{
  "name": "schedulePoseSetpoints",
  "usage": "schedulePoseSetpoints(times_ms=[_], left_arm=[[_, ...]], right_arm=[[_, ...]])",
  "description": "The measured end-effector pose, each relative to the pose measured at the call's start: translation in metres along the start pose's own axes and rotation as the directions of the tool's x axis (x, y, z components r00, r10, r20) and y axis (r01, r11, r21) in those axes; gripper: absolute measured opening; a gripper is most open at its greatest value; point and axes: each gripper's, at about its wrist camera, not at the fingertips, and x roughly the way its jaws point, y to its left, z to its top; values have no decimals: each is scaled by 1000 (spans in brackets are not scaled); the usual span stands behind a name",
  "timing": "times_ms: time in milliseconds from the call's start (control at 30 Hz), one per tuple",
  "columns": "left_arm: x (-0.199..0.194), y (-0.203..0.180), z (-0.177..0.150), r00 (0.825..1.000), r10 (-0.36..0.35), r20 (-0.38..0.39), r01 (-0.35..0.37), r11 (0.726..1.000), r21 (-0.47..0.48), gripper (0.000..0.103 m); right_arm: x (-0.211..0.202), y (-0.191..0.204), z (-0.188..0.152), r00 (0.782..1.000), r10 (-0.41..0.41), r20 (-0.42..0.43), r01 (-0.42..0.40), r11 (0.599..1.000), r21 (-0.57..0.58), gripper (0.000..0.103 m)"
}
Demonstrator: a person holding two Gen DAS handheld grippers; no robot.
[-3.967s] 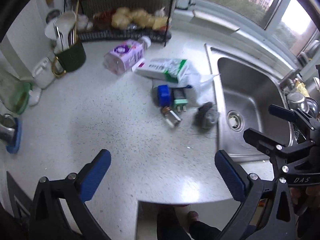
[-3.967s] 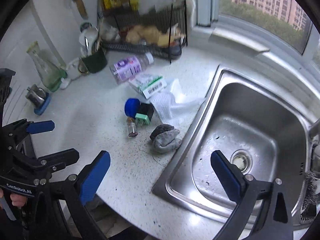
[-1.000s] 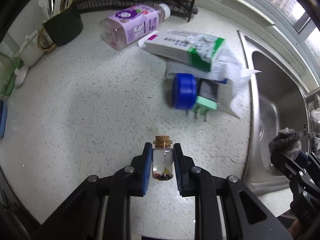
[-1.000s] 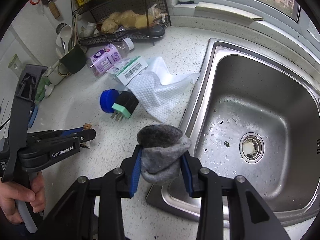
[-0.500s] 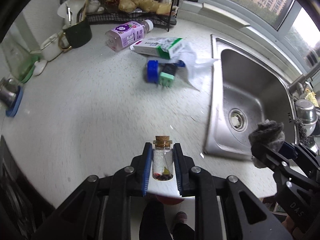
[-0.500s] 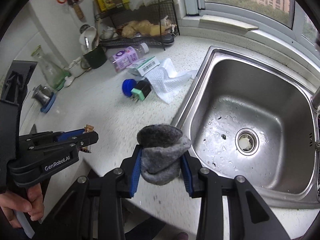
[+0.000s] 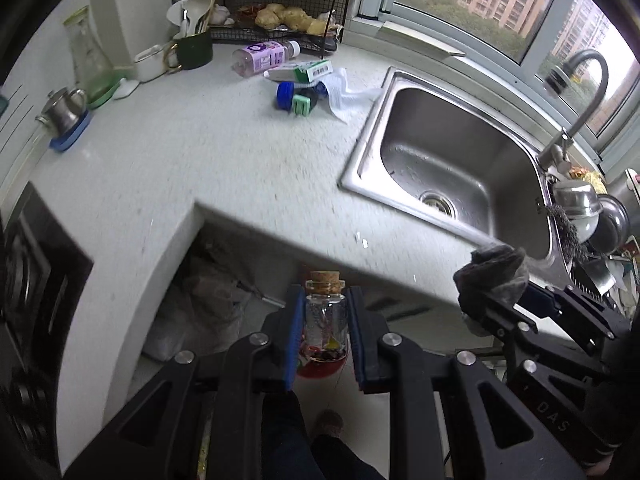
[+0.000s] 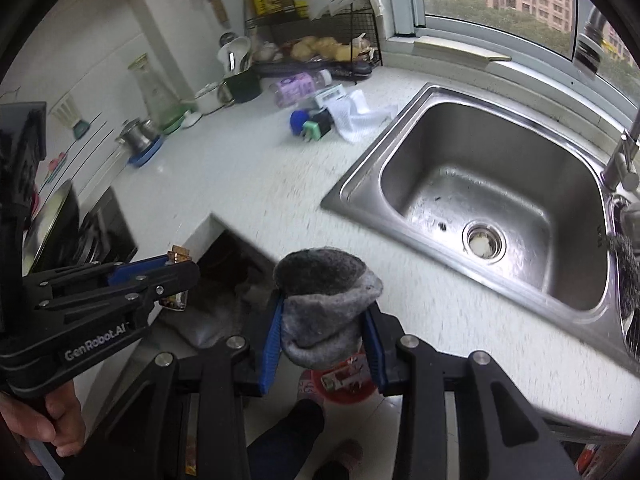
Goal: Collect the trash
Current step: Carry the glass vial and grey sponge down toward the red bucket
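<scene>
The white counter (image 7: 224,152) and steel sink (image 7: 460,160) sit beyond both claws, which hang out past the counter's edge over the floor. The right claw (image 8: 324,332) is clamped on a grey sock (image 8: 326,300). The left claw (image 7: 324,332) pinches a small corked bottle (image 7: 325,316) upright.

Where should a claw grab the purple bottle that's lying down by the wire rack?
Probably around the middle of the purple bottle, coming down from above. It lies on its side on the counter, so its round body faces up, and closing the claw across its narrow width should hold it. The white cap end points at the wire rack, and the box crowds the near side, so the top is the freest way in.
</scene>
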Motion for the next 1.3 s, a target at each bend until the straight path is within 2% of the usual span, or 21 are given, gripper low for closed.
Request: schedulePoseSetpoints(times_ms=[167,333,600,767,800,933,1100,1300], left_arm=[[-4,-3,-34,1000,-3,-29,3,1000,-7,19],[8,-2,-57,998,-18,-68,18,1000,0,19],[62,8,-91,988,-51,-145,54,998,20,19],[116,20,-114,982,-38,-185,46,998,37,19],[128,23,-119,981,-31,-190,39,999,38,19],[174,34,-138,980,-10,-198,17,999,34,19],[242,47,-166,973,1,-233,3,1000,19,19],[328,64,-194,974,-3,-228,9,1000,26,19]], right_arm=[[0,3,-25,1000,17,-27,-17,1000,1,34],[9,10,-47,998,22,-54,-23,1000,-9,34],[49,5,-86,992,26,-124,-22,999,34,34],[95,-2,-117,985,14,-173,-5,999,54,34],[103,-4,-122,989,7,-147,4,997,71,34],[146,-11,-142,987,-12,-163,28,995,95,34],[214,-18,-170,978,-29,-207,53,992,112,34],[296,-28,-199,973,-37,-229,62,993,101,34]])
